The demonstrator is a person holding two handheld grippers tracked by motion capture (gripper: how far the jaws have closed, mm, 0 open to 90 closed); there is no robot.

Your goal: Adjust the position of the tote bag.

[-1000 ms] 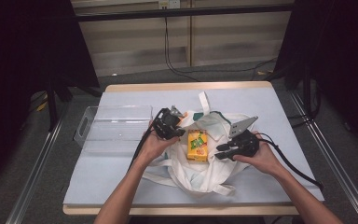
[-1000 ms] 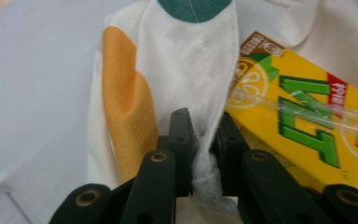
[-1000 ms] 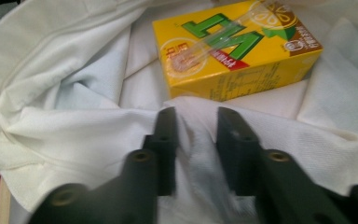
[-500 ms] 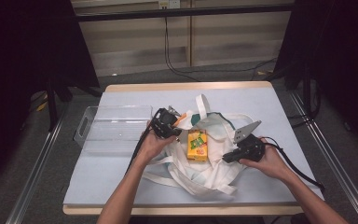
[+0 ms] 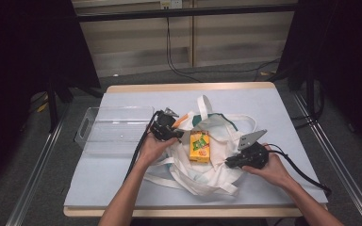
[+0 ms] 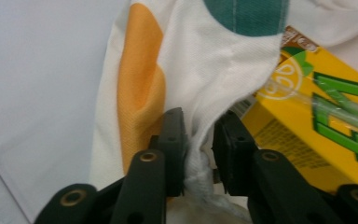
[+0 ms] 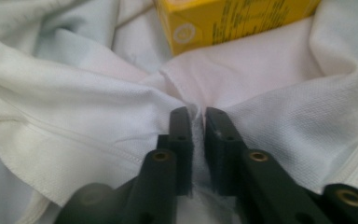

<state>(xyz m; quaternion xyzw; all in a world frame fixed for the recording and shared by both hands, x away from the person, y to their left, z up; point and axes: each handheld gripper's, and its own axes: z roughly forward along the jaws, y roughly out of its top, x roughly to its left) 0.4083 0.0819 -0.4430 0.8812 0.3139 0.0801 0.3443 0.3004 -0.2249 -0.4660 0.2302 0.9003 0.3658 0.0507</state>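
Lying crumpled mid-tabletop [image 5: 122, 188], the white cloth bag [image 5: 202, 176] carries a yellow juice carton [image 5: 200, 146] on its folds; a clear plastic tray [image 5: 113, 129] sits just left; the left gripper [image 6: 198, 140] pinches the bag's edge, jaws just easing; the right gripper [image 7: 199, 130] clamps another fold likewise.

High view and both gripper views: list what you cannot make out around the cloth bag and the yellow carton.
- Yellow carton: its print is too small in the high view and cut off by the frame edge in the left gripper view.
- Cloth bag: the folds hide its inside.
- Left gripper, right gripper: bunched cloth covers the pad faces.
- Clear tray: its far wall blends into the table.
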